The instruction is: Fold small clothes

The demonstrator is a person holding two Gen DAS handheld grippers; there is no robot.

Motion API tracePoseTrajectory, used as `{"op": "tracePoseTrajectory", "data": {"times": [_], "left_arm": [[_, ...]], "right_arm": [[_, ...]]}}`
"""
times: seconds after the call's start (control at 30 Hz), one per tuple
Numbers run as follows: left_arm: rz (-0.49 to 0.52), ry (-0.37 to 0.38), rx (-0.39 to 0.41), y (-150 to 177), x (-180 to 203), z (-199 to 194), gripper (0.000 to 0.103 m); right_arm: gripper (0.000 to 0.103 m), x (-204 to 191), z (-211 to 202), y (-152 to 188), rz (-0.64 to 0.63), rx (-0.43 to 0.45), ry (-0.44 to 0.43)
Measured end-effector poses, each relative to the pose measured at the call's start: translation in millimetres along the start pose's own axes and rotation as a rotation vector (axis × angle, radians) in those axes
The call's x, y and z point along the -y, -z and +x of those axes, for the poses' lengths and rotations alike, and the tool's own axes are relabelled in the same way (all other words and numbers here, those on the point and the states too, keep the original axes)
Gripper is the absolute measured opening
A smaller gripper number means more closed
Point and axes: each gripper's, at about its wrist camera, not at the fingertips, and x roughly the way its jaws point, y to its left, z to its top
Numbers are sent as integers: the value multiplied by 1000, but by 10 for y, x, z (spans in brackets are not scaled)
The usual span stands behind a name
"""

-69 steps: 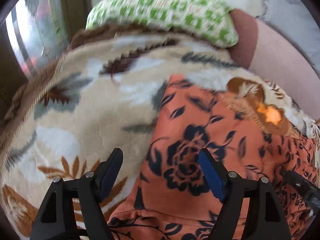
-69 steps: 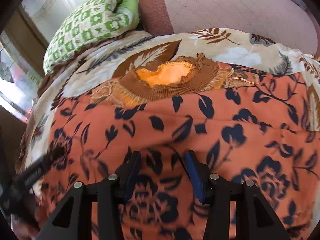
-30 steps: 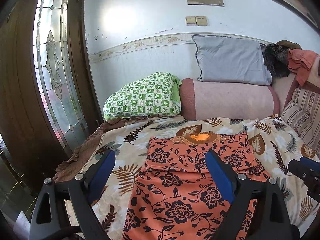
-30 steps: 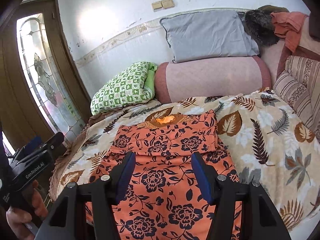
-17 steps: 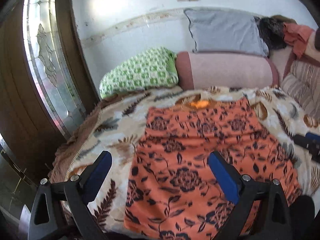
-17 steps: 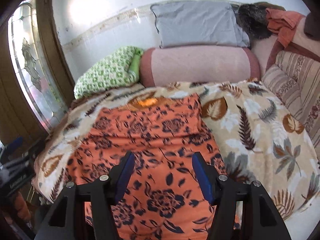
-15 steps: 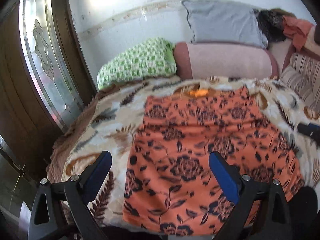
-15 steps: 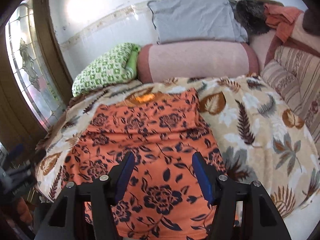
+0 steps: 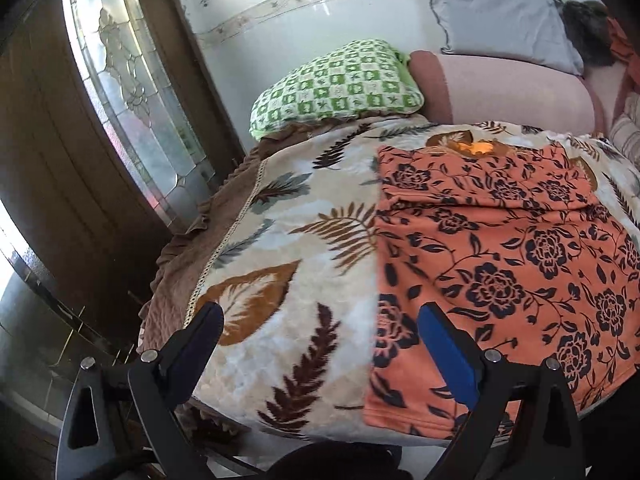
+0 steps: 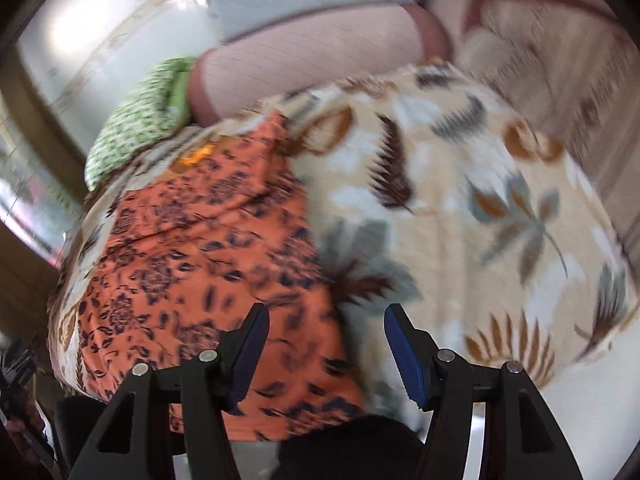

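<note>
Left wrist view: the left gripper point(image 9: 320, 344) has its jaws spread wide with nothing between them. The orange floral garment point(image 9: 492, 264) lies flat on the leaf-print blanket point(image 9: 304, 248); its near left corner sits just ahead of the right-hand finger point(image 9: 448, 356), while the other finger is over bare blanket. The far end of the garment looks already turned over, with the collar point(image 9: 474, 146) beyond the jaws. By my reading this is the approach to a hem corner, so the next move calls for lowering onto that corner and closing on a single edge. A green checked pillow point(image 9: 340, 84) and pink bolster point(image 9: 504, 92) lie well beyond, out of the way.

Right wrist view, blurred: the right gripper point(image 10: 324, 344) is also parted and empty. The garment's near right edge passes just ahead of the gap between the jaws, blanket to their right. Nothing blocks the hem, though the plush blanket might get pinched along with it.
</note>
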Motion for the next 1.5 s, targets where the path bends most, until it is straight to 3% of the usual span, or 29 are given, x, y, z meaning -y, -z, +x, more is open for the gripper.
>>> {"op": "tracePoseTrajectory", "data": {"times": [0.17,0.43,0.63,0.7,0.77,0.83,0.97,1.03,1.13,1.2,1.23,1.27,1.5], "left_arm": [[-48,82,-78,29,-165,123,98],[-154,158,-210,63,-355,360,98],[-117,264,-271,73,-182,611,97],[-103,269,-296,75,-126,741,92],[-86,302,-306,66,-66,867,73],[-88,332,-321,44,-19,1001,68],[-89,393,-300,-64,48,1119,68],[-99,461,-301,-135,92,1178,68],[-146,515,-364,-142,134,1360,67],[-179,550,-406,-91,156,1455,43],[-193,571,-437,-45,170,1489,26],[-204,578,-460,2,182,1511,19],[-200,589,-443,155,208,1324,12]], "right_arm": [[64,264,163,118,96,-63,-49],[64,12,291,142,24,-86,-64],[64,-88,358,152,6,-104,-74],[64,-98,384,126,2,-115,-82],[64,-113,422,93,-3,-127,-87],[64,-106,465,49,-3,-139,-90],[64,-22,471,-25,42,-141,-105],[64,4,447,-41,51,-133,-110],[64,17,426,-41,49,-129,-107],[64,16,424,-33,46,-132,-105],[64,20,423,-29,46,-132,-106],[64,20,420,-26,46,-131,-109],[64,35,515,-19,49,-151,-119]]}}
